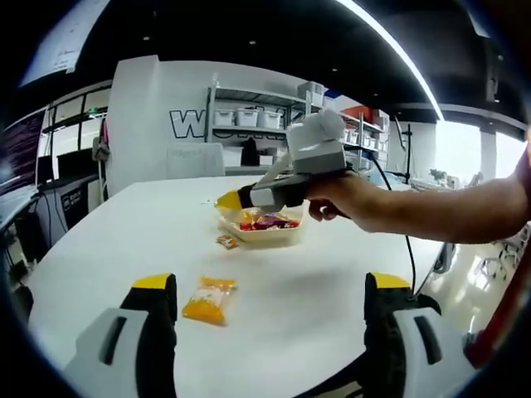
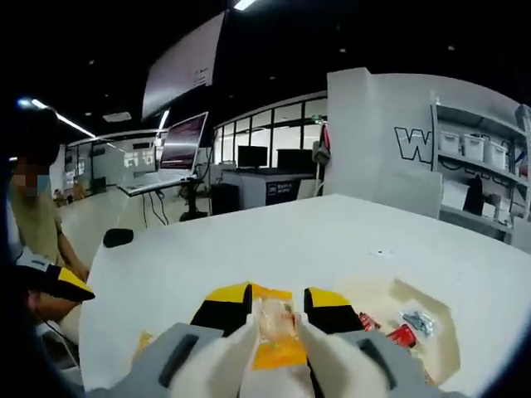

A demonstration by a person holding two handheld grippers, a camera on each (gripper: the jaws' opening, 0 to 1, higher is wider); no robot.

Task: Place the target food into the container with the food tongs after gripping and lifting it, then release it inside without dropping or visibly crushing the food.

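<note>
A shallow cream container [image 1: 267, 238] sits mid-table with red and orange snack packets in it. My right gripper [image 1: 232, 199], held by a hand, hovers just above the container's left rim. In the right gripper view my right gripper [image 2: 275, 297] is shut on an orange-yellow snack packet [image 2: 274, 336], and the container [image 2: 444, 352] lies below and to the right. My left gripper [image 1: 270, 286] stands wide open low over the near table. A yellow snack packet [image 1: 209, 300] lies on the table just inside its left jaw.
A small orange packet [image 1: 226, 241] lies beside the container's left corner. The white table [image 1: 149, 232] is broad. Shelving with boxes [image 1: 249, 116] stands behind it. A cable [image 1: 408, 249] trails off the right edge. A person [image 2: 37, 224] is at the table's left.
</note>
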